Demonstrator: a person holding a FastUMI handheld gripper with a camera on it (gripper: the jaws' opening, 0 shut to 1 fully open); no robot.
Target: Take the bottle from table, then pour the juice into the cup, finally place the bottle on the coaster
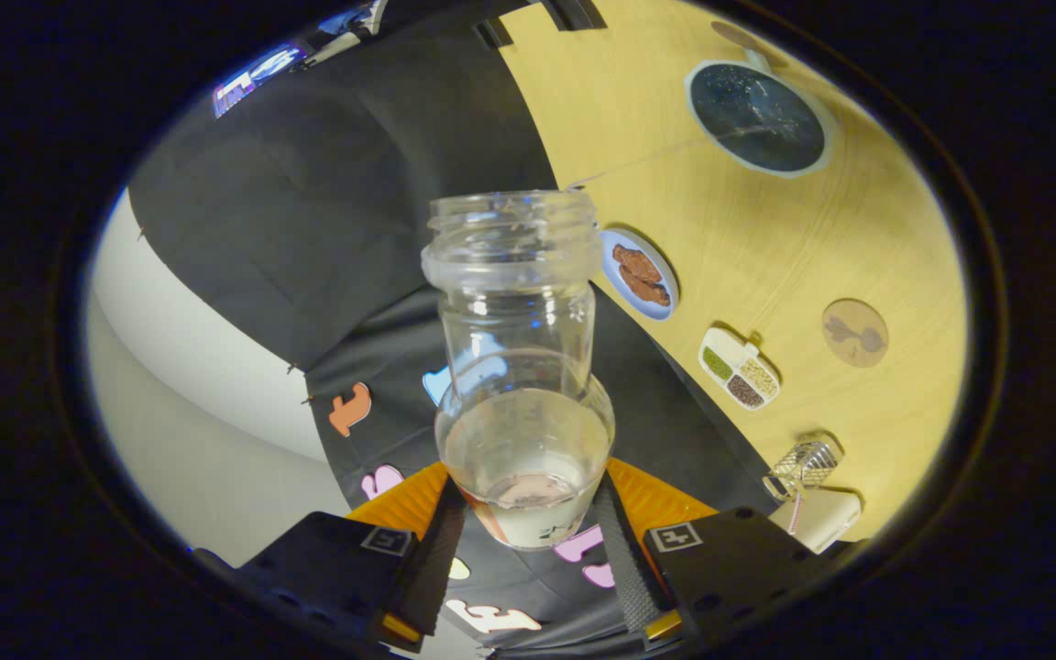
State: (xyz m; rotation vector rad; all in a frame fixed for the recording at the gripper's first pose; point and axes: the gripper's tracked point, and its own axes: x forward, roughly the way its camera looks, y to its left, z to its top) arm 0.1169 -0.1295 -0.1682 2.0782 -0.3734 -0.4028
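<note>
The jaws are closed on the base of the bottle [519, 367], which is held tilted off the counter [766, 247], mouth open, with a little pale juice pooled low. Judged light, rigid, smooth and slippery; a grip low on the body suits. A round coaster [854, 333] lies well apart, beyond a seed dish [739, 368] and a plate [639, 274]. No obstruction is seen.

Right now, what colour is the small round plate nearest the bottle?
Light blue plate holding brown pieces, gripper view.
</note>
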